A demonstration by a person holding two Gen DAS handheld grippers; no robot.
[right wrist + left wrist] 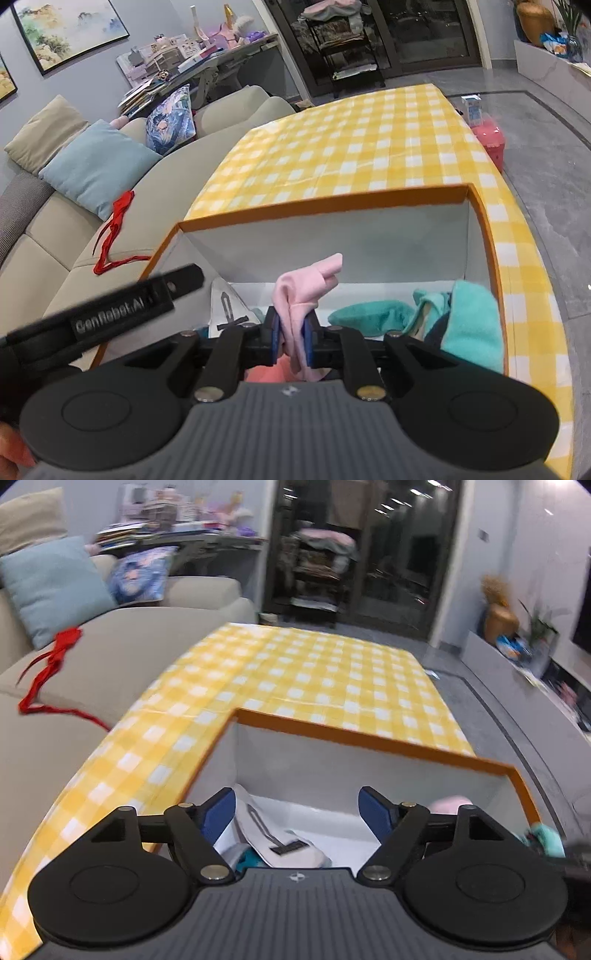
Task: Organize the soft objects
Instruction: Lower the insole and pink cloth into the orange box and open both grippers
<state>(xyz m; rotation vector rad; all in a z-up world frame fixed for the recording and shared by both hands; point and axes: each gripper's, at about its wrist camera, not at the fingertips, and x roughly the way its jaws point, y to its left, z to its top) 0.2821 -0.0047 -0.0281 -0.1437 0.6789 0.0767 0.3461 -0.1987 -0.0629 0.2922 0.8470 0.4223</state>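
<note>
- A living room; on the yellow checked table (369,147) stands an orange-rimmed box (325,201).
- Inside the box lie a white cloth (266,827) and teal cloths (469,325), so the sorting seems nearly done.
- The right gripper (291,332) pinches a pink cloth (306,288) above the box; the left gripper (297,808) is wide open and holds nothing.
- A red ribbon (114,229) lies on the sofa (74,236), left of the box, perhaps still to collect.

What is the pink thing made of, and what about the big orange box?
The pink cloth looks like soft fleece or knit: matte, fuzzy, folding limply where the right hand-held gripper pinches it. The orange-rimmed box seems to be stiff cardboard: thin straight walls, sharp corners, smooth white inside. Neither can be told for certain.
</note>
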